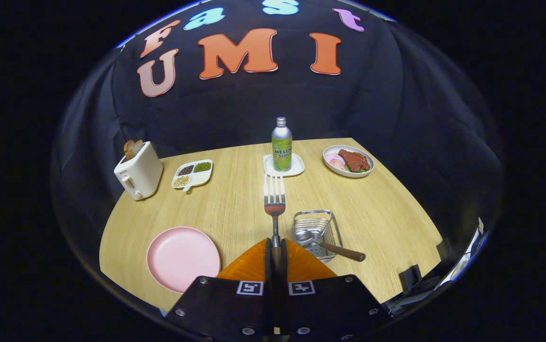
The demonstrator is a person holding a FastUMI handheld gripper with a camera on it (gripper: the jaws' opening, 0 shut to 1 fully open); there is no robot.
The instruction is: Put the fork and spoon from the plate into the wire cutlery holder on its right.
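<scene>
My gripper (275, 249) is shut on the handle of a fork (274, 197), which sticks straight out ahead of the fingers with its tines pointing away, held above the wooden table. The wire cutlery holder (332, 223) sits just right of the fingers. A spoon (322, 243) with a brown handle lies in it, bowl inside, handle sticking out over the right rim. The pink plate (182, 258) lies to the left of the fingers with nothing on it.
Beyond the fork stands a green soda bottle (282, 145) on a small white tray (296, 168). A plate of food (349, 160) is at the back right. A white toaster (138, 172) and a divided dish (193, 174) are at the back left.
</scene>
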